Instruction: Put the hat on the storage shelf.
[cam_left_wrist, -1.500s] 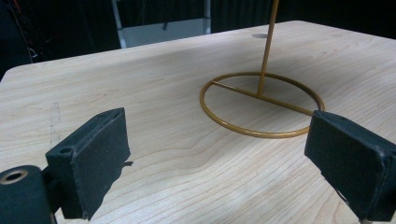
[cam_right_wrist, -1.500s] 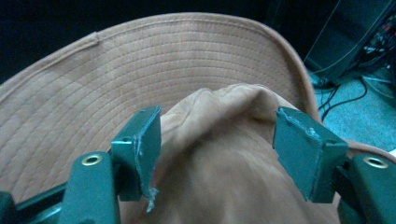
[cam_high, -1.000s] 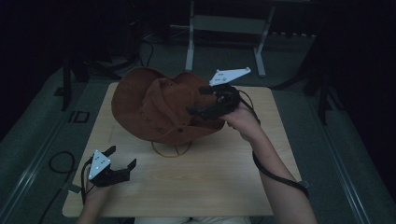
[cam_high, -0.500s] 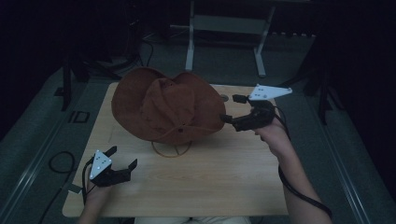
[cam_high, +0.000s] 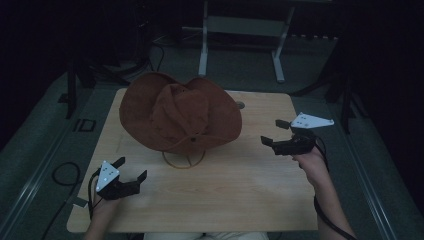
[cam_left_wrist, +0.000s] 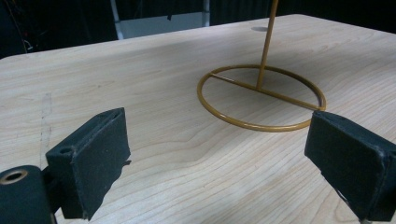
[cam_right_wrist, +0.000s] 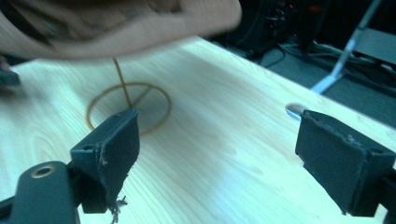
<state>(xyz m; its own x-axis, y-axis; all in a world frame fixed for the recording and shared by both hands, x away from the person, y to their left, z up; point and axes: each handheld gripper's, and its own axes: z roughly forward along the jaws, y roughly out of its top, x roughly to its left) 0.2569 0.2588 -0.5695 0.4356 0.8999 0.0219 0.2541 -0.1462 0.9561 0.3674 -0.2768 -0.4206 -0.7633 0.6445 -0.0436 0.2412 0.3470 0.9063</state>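
Note:
A brown wide-brimmed hat (cam_high: 180, 115) rests tilted on a thin gold wire stand (cam_high: 183, 160) at the middle back of the wooden table (cam_high: 240, 195). My right gripper (cam_high: 271, 131) hovers open to the right of the hat, apart from the brim, with nothing between its jaws. In the right gripper view the hat (cam_right_wrist: 121, 23) hangs blurred above the stand's post (cam_right_wrist: 122, 88), beyond the open gripper (cam_right_wrist: 219, 158). Near the table's front left corner my left gripper (cam_high: 132, 167) sits open and empty. The left gripper view has the stand's post (cam_left_wrist: 265, 51) ahead of the wide-apart jaws.
A small round hole (cam_high: 240, 105) lies in the table behind the hat's right brim. On the dark floor beyond the table stand grey metal frame legs (cam_high: 202, 50). A cable loop (cam_high: 60, 172) lies on the floor at the left.
My right gripper has drawn back from the hat's right brim, moving right and toward the person. The hat stays on its stand. The left gripper has not moved.

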